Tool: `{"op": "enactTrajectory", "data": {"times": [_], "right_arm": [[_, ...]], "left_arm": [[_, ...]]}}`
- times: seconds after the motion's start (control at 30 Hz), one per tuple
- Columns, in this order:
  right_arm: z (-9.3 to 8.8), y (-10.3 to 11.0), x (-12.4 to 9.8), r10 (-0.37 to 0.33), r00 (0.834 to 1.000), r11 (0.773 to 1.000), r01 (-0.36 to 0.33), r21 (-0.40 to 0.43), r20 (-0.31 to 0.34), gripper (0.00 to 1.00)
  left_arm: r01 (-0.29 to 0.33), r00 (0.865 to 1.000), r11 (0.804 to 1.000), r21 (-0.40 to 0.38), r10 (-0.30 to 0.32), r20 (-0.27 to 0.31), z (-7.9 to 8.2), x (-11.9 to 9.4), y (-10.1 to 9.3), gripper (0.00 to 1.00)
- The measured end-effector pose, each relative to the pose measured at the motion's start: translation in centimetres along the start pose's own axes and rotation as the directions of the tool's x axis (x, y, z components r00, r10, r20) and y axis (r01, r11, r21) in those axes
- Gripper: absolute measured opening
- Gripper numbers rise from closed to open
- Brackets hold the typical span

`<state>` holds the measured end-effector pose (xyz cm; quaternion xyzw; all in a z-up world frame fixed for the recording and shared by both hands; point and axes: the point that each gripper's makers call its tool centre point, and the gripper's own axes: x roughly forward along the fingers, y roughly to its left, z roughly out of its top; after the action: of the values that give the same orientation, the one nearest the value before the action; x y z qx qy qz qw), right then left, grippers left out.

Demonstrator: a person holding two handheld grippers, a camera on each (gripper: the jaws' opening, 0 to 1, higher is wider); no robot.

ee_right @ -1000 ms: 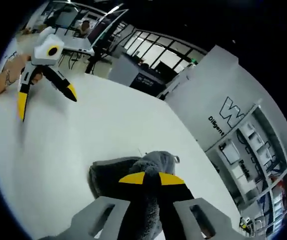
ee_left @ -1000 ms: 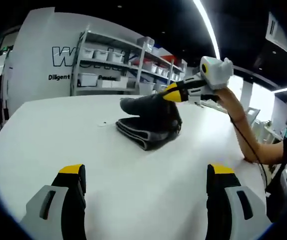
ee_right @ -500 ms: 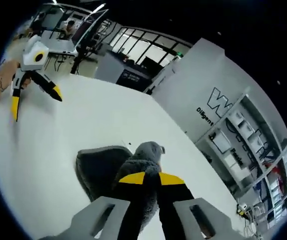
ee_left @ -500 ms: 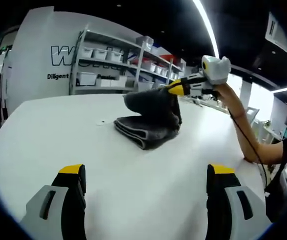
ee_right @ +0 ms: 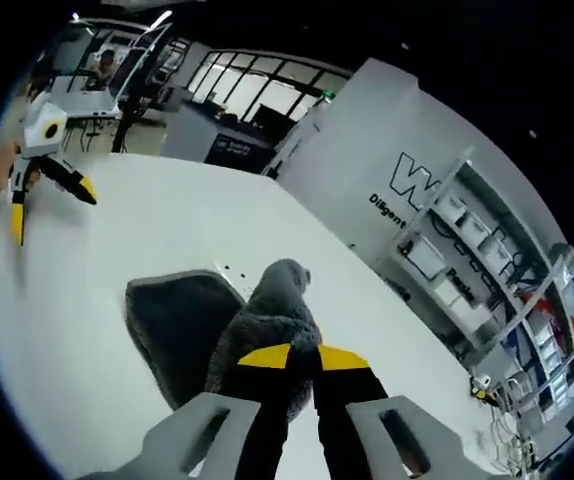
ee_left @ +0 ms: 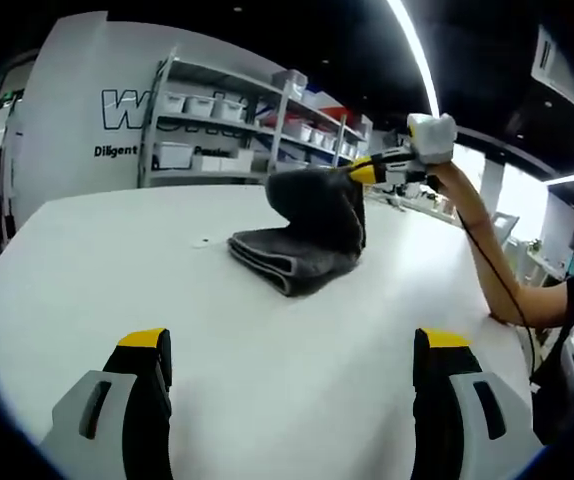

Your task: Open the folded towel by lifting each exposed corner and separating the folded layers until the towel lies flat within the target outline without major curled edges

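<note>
Towel [ee_left: 302,245], dark grey and folded, lies on the white table [ee_left: 97,270] toward its far side in the left gripper view, with bare tabletop all around it. Behind the table stand metal shelves [ee_left: 232,125] loaded with white bins, beside a white wall with dark lettering; nothing lies between either gripper and the cloth. The person's forearm [ee_left: 482,255] reaches in from the right, holding the right gripper [ee_left: 367,172] above the towel's far edge. Its jaws are clenched on one corner of the top layer, which hangs lifted off the stack below. In the right gripper view, that grey layer bunches up between the yellow-tipped jaws. The left gripper [ee_left: 292,350] hovers low over the table, jaws spread wide, well short of the towel.
</note>
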<state>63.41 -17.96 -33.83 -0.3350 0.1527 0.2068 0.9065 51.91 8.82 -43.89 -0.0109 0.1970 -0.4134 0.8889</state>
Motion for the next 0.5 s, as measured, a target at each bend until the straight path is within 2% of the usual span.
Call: {"op": "enactTrajectory", "data": {"times": [0.23, 0.5], "right_arm": [[-1.9, -1.8, -0.5, -0.038, 0.998, 0.999, 0.038, 0.017, -0.04, 0.03], [-4.1, -3.4, -0.8, -0.045, 0.996, 0.997, 0.049, 0.059, -0.072, 0.03]], "left_arm": [[-0.001, 1.0, 1.0, 0.004, 0.001, -0.004, 0.0, 0.1, 0.1, 0.99], [0.003, 1.0, 1.0, 0.009, -0.003, -0.002, 0.0, 0.1, -0.2, 0.99]]}}
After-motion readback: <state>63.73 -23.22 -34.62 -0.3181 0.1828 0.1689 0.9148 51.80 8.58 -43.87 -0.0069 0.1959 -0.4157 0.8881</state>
